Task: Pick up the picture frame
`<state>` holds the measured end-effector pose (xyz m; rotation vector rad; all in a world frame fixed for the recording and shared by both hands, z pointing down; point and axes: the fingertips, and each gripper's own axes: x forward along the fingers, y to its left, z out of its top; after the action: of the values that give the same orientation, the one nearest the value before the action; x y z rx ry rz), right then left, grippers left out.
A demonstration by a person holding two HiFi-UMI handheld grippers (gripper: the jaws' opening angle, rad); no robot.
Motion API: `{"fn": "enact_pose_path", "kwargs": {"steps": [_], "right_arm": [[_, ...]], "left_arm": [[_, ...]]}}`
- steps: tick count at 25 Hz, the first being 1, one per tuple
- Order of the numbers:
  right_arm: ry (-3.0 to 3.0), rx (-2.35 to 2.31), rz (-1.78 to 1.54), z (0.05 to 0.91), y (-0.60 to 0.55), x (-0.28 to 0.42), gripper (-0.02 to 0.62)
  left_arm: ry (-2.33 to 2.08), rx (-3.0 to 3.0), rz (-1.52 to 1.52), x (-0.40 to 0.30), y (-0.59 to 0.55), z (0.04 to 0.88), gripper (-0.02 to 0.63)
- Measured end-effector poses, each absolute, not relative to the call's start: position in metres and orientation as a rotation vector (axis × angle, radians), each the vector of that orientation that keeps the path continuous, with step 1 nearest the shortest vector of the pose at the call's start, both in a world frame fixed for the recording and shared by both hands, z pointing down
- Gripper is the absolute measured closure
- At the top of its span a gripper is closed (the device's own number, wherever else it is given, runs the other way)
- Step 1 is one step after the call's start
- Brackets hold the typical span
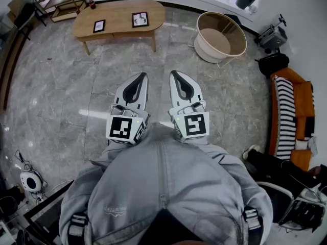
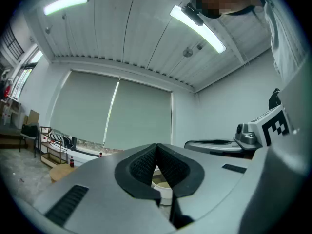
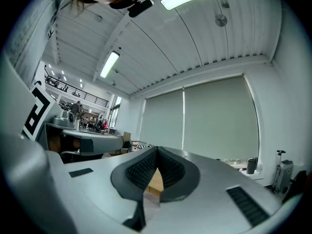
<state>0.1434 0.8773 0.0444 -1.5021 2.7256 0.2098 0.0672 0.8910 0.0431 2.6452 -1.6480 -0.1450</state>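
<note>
Two black-edged picture frames stand on a low oval wooden table (image 1: 120, 27) far ahead: a small one (image 1: 99, 26) at the left and a larger one (image 1: 140, 19) to its right. My left gripper (image 1: 142, 76) and right gripper (image 1: 173, 74) are held level side by side in front of my chest, well short of the table. Both are shut with nothing between the jaws. In the left gripper view the tips (image 2: 156, 146) meet over a white tub; in the right gripper view the tips (image 3: 157, 150) meet over a strip of wooden table (image 3: 155, 183).
A round white tub chair (image 1: 220, 36) stands right of the table on the grey marble floor. An orange sofa with a striped cushion (image 1: 291, 114) lines the right wall. A metal rack (image 1: 59, 1) sits at the far left. Cables and a white device (image 1: 29, 181) lie near left.
</note>
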Motion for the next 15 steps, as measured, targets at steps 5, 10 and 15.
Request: {"fn": "enact_pose_path", "kwargs": {"steps": [5,10,15], "right_arm": [[2.738,-1.475,0.233,0.043,0.880,0.139,0.565],[2.754,-1.446,0.246,0.040,0.875,0.136,0.565],[2.752,-1.400,0.230,0.036,0.867,0.152,0.565]], "left_arm": [[-1.680,2.617,-0.136,0.060,0.891,0.047,0.588],[-1.697,2.619,-0.134,0.062,0.887,0.044,0.588],[-1.724,2.610,-0.130,0.078,0.879,0.040,0.588]]}}
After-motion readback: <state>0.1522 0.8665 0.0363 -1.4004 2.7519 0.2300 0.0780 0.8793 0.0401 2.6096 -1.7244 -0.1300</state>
